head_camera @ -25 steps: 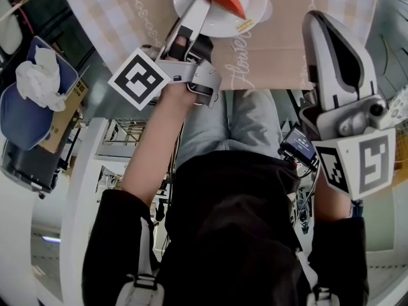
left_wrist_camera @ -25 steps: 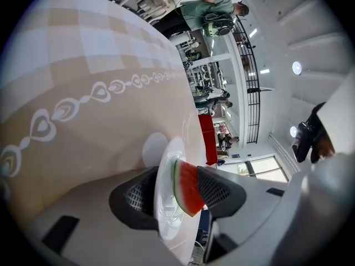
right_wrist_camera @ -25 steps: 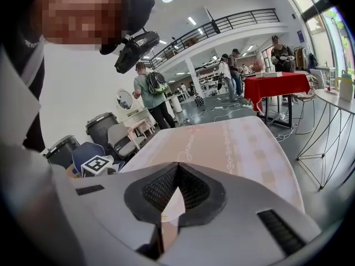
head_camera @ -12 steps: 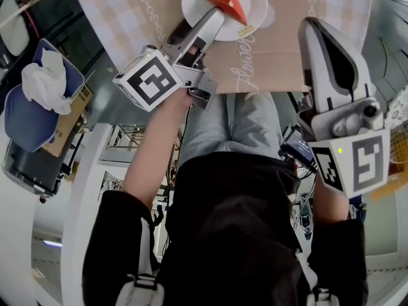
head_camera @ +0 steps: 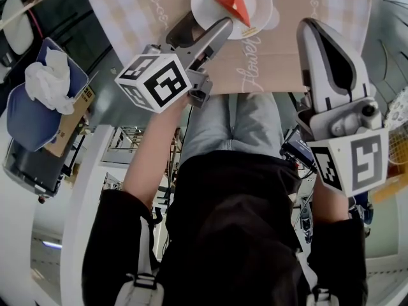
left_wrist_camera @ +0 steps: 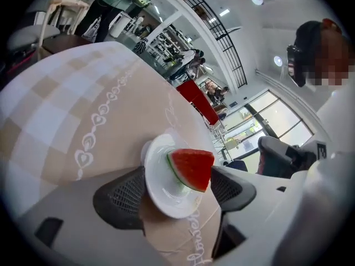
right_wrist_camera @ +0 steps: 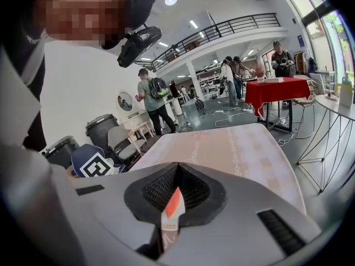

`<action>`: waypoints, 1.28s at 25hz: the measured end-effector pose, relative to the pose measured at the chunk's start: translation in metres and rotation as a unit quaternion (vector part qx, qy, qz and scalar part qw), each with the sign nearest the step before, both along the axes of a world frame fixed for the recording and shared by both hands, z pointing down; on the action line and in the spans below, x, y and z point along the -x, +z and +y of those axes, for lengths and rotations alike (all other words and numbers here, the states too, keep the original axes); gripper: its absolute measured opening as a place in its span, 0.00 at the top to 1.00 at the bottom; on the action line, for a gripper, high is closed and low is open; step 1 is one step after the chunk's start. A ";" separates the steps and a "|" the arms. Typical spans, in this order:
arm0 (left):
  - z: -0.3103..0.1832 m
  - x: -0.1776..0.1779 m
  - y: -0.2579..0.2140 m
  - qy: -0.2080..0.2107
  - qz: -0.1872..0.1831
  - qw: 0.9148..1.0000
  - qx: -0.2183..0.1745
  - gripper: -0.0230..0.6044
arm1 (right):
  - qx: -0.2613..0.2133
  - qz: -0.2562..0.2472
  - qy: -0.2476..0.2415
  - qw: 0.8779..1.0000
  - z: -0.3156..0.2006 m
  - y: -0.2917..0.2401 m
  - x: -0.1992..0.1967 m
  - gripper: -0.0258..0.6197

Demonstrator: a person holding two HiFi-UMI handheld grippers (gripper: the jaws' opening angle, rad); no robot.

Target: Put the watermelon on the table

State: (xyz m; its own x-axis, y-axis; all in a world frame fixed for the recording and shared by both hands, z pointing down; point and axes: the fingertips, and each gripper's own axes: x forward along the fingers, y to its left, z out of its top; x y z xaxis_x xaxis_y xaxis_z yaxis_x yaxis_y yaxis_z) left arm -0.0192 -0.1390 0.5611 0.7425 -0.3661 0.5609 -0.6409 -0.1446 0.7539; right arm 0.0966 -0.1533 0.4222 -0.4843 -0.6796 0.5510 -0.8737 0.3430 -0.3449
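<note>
Pulling back skewed could clip round white plate (left_wrist_camera: 160, 197), toppling red watermelon wedge (left_wrist_camera: 193, 168): left gripper (left_wrist_camera: 177, 192), jaws just opened, straddles it; right gripper (right_wrist_camera: 175, 195) pressed together.

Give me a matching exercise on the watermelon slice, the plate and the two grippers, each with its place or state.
1 watermelon slice
2 plate
3 left gripper
4 right gripper

a jaws together
b on the tablecloth
c on the plate
d jaws apart

Pairs: 1-c, 2-b, 3-d, 4-a. The left gripper's jaws have just been opening; the plate shows between them, ungripped.
</note>
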 end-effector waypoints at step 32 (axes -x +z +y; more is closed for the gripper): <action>-0.020 0.028 -0.188 0.008 -0.099 0.969 -0.227 0.94 | -0.072 0.005 0.008 0.997 0.013 -0.113 0.022 0.94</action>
State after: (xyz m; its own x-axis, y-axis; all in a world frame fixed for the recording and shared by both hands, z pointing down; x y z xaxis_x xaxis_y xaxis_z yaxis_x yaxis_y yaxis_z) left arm -0.0468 -0.1587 0.3728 0.6447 -0.5977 0.4767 -0.7611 -0.4431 0.4738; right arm 0.0744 -0.1399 0.3094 -0.4673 -0.7598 0.4520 -0.8828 0.3735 -0.2847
